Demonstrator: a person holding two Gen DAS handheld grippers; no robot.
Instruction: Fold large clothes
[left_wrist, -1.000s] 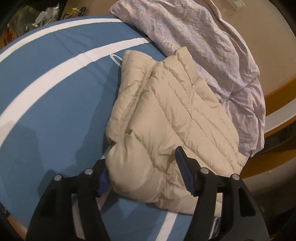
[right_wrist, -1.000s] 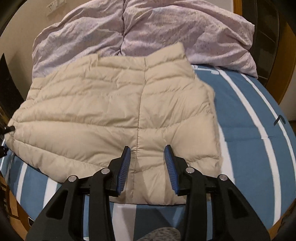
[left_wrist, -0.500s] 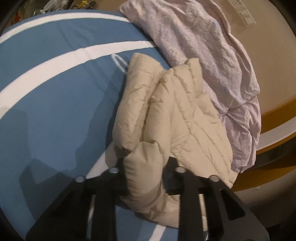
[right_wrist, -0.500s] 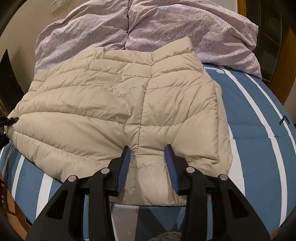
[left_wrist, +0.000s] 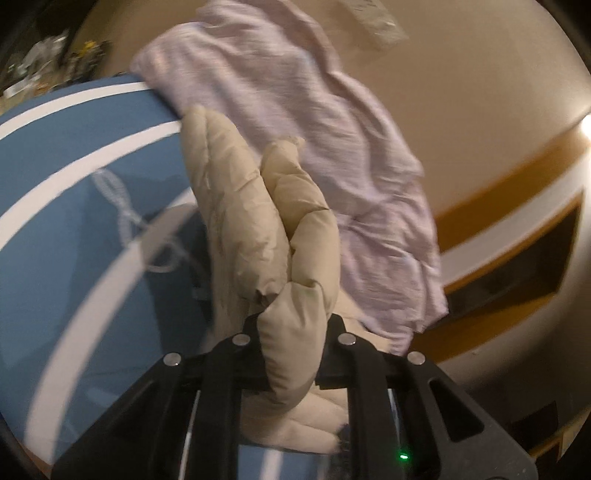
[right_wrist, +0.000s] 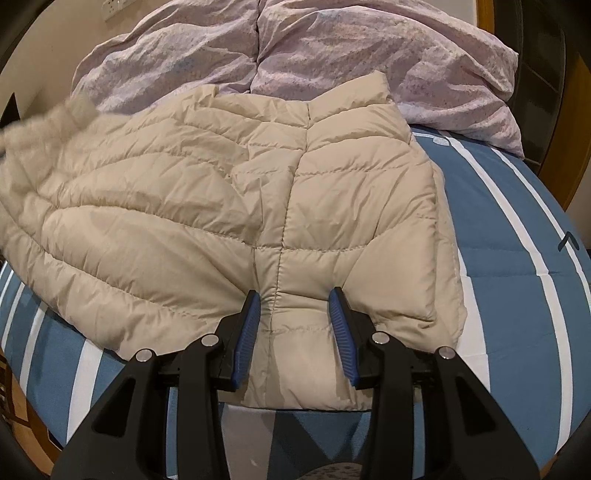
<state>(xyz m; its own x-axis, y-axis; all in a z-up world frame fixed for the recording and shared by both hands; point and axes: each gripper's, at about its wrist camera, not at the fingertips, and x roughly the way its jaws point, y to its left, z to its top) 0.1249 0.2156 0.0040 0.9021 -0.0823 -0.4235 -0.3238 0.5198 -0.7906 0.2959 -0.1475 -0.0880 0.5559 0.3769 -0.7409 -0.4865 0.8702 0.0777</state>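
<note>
A beige quilted puffer jacket (right_wrist: 184, 206) lies spread on the blue bed cover with white stripes (right_wrist: 517, 258). My right gripper (right_wrist: 295, 317) holds a puffed fold near the jacket's near hem, and its blue pads (right_wrist: 247, 332) press into the fabric on both sides. In the left wrist view my left gripper (left_wrist: 291, 332) has its jaws closing on a thick bunched edge of the jacket (left_wrist: 236, 221), lifted off the bed cover (left_wrist: 74, 184). That raised corner shows blurred at the far left (right_wrist: 55, 118) of the right wrist view.
A crumpled lilac duvet (right_wrist: 332, 48) is piled behind the jacket against the wall, also seen from the left (left_wrist: 314, 129). A white cord loop (left_wrist: 118, 199) lies on the cover. Wall sockets (left_wrist: 373, 18) and wooden trim (left_wrist: 517, 192) are beyond the bed.
My left gripper closed on the jacket's edge and rose with it, pulling that side off the bed. The right gripper kept still, and the jacket shifted slightly under the pull.
</note>
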